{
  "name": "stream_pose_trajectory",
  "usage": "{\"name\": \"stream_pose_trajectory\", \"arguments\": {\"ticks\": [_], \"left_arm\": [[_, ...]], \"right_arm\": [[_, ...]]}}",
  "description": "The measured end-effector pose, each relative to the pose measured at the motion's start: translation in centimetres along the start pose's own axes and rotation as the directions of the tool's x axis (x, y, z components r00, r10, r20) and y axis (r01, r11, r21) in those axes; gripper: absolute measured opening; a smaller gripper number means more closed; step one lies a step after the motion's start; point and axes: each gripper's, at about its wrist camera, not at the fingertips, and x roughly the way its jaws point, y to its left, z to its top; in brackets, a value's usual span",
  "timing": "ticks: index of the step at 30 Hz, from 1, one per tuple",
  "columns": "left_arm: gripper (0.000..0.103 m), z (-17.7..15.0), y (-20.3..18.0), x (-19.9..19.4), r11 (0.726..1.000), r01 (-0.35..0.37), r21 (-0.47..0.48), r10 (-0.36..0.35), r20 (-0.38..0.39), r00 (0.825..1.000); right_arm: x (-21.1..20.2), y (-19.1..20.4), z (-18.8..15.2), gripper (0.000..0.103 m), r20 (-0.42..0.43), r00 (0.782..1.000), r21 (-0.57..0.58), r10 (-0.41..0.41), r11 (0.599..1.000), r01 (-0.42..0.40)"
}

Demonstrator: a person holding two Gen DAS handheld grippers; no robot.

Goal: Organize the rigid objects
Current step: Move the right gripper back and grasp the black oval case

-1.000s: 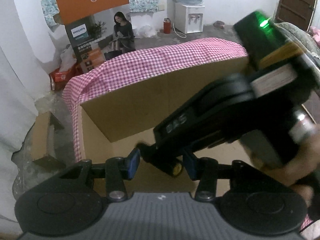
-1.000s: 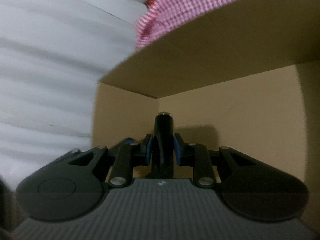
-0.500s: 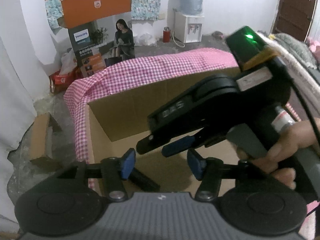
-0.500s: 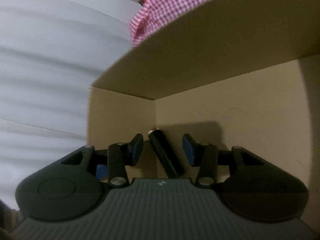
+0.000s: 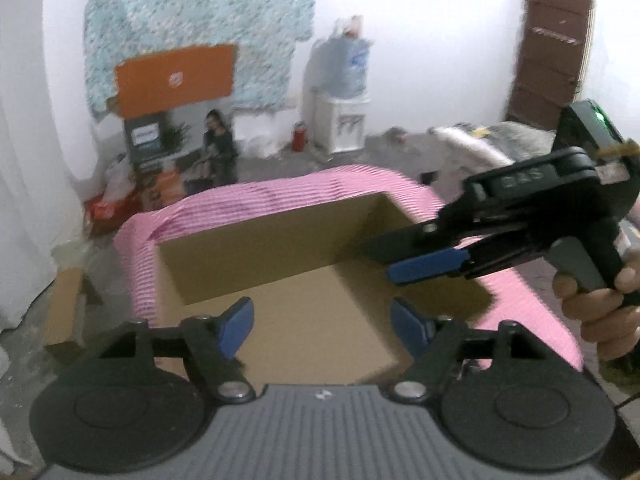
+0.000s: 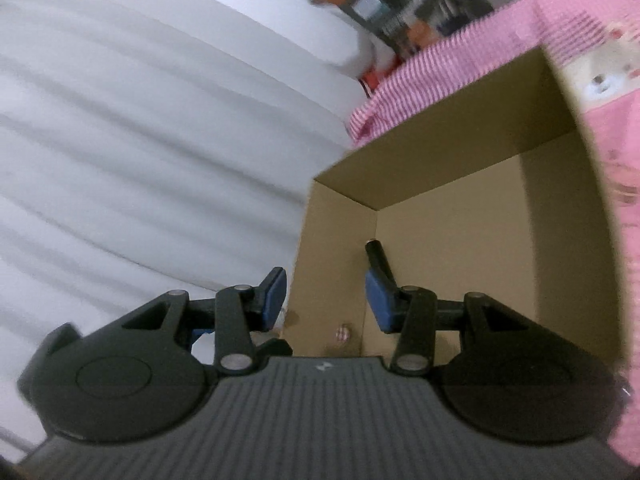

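An open cardboard box (image 5: 256,264) sits on a pink checked cloth (image 5: 280,196). In the right wrist view a black cylindrical object (image 6: 378,258) lies on the floor of the box (image 6: 460,240), near its left corner. My right gripper (image 6: 325,294) is open and empty, raised above the box's near left rim; it also shows in the left wrist view (image 5: 416,260), held over the box's right side. My left gripper (image 5: 322,326) is open and empty above the box's near edge. The black object is hidden in the left wrist view.
White curtain (image 6: 140,140) hangs left of the box. Beyond the table stand a water dispenser (image 5: 340,120), printed cartons (image 5: 172,152) and a brown door (image 5: 552,48). A cardboard piece (image 5: 64,312) lies on the floor at the left.
My right gripper opened and let go of the black object, which now lies in the box. The right gripper then rose and drew back out of the box. The left gripper also lifted.
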Motion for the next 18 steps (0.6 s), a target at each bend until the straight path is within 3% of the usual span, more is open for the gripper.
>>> {"name": "stream_pose_trajectory", "arguments": {"ticks": [3, 7, 13, 18], "left_arm": [[0.079, -1.6, -2.9, -0.9, 0.998, 0.049, 0.029, -0.049, 0.019, 0.999], [0.079, -4.1, -6.8, -0.2, 0.992, 0.11, 0.061, -0.111, 0.014, 0.994], [0.078, -7.6, -12.0, 3.9, 0.976, 0.181, 0.12, -0.175, -0.062, 0.983], [0.055, -9.0, -14.8, 8.6, 0.968, 0.184, 0.168, -0.161, -0.144, 0.976]], "right_arm": [[-4.0, -0.7, -2.5, 0.044, 0.051, 0.999, -0.027, -0.004, 1.0, 0.005], [-7.9, -3.4, -6.6, 0.044, 0.129, 0.989, -0.036, -0.079, 0.996, 0.085], [-8.1, -9.4, -11.5, 0.043, 0.159, 0.96, 0.022, -0.229, 0.973, 0.228], [-6.3, -13.7, -12.9, 0.037, 0.113, 0.955, 0.11, -0.273, 0.959, 0.261]]}}
